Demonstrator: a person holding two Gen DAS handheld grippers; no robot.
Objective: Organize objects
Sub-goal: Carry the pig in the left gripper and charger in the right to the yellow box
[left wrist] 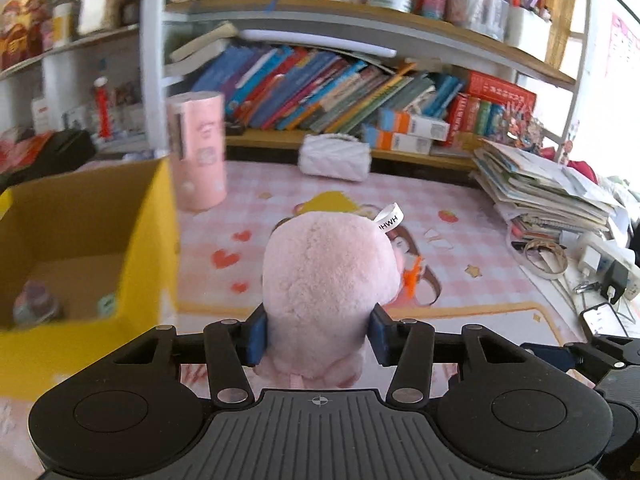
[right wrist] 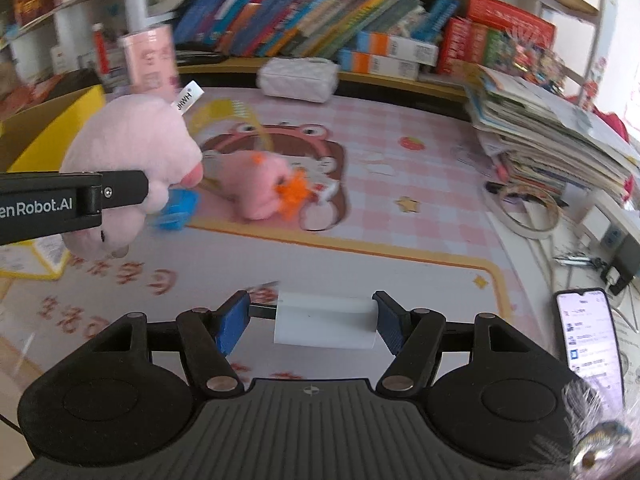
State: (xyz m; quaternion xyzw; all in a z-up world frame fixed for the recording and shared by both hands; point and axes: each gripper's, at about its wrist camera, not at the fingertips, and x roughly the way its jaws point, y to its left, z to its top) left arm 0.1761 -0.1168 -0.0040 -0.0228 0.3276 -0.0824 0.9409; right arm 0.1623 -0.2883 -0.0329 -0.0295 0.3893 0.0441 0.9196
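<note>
A pink plush toy with a white tag sits between the blue pads of my left gripper, which is shut on it. In the right wrist view the same plush hangs above the mat in the left gripper, beside the yellow cardboard box. A second pink plush with orange trim lies on the pink checked mat. My right gripper is shut on a white block with a black end, low over the mat's near edge.
A small jar lies inside the box. A pink cylinder and a white quilted pouch stand at the back under the bookshelf. A paper stack, tape roll and lit phone crowd the right.
</note>
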